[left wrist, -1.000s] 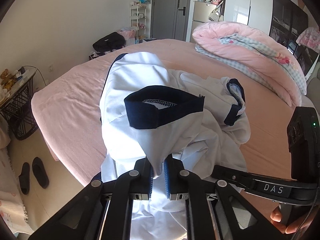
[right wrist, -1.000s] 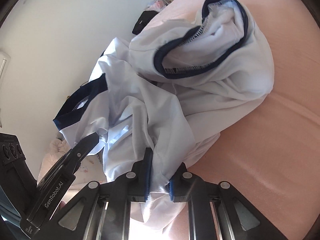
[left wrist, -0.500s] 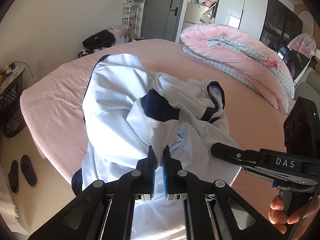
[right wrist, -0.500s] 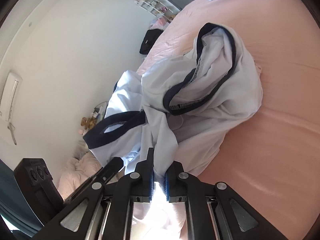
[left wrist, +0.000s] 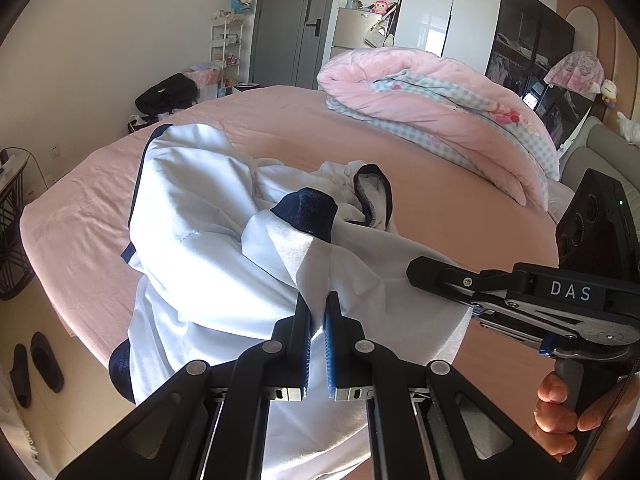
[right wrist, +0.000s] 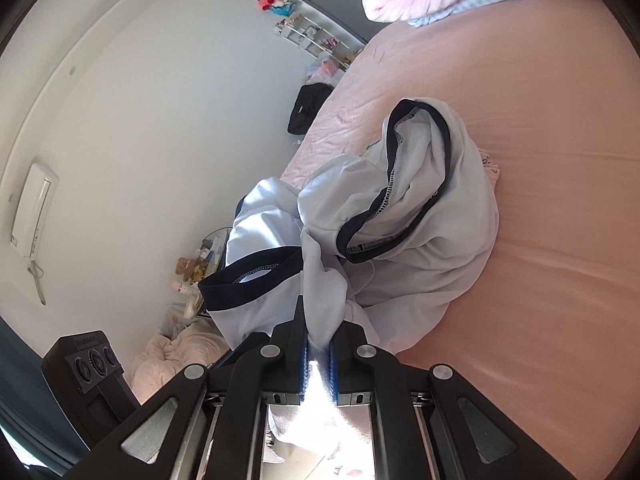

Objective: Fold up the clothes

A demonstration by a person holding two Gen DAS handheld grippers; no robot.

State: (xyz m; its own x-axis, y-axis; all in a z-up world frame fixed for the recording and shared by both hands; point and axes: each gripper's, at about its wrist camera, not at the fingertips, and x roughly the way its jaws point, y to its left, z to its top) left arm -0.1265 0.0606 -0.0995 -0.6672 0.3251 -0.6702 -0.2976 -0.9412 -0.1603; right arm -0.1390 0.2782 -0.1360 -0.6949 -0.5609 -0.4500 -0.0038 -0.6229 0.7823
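A white shirt with navy trim (left wrist: 200, 240) lies crumpled on the pink bed (left wrist: 460, 208) and hangs over its near edge. My left gripper (left wrist: 319, 308) is shut on a fold of the white fabric just below a navy cuff (left wrist: 310, 212). My right gripper (right wrist: 319, 328) is shut on another fold of the same shirt (right wrist: 420, 240), lifting it off the bed (right wrist: 560, 200). The right gripper also shows in the left wrist view (left wrist: 440, 280), pinching the shirt's right side. A navy-edged sleeve opening (right wrist: 248, 280) hangs to the left.
A rolled pink and checked duvet (left wrist: 440, 104) lies at the back of the bed. A black bag (left wrist: 168, 92) and a shelf (left wrist: 224, 52) stand by the far wall. Black slippers (left wrist: 36, 368) lie on the floor at left. A wire side table (left wrist: 12, 240) stands at the left edge.
Both grippers have pulled back and up from the bed with the shirt held. The shirt has stretched toward me and the navy cuff has folded over.
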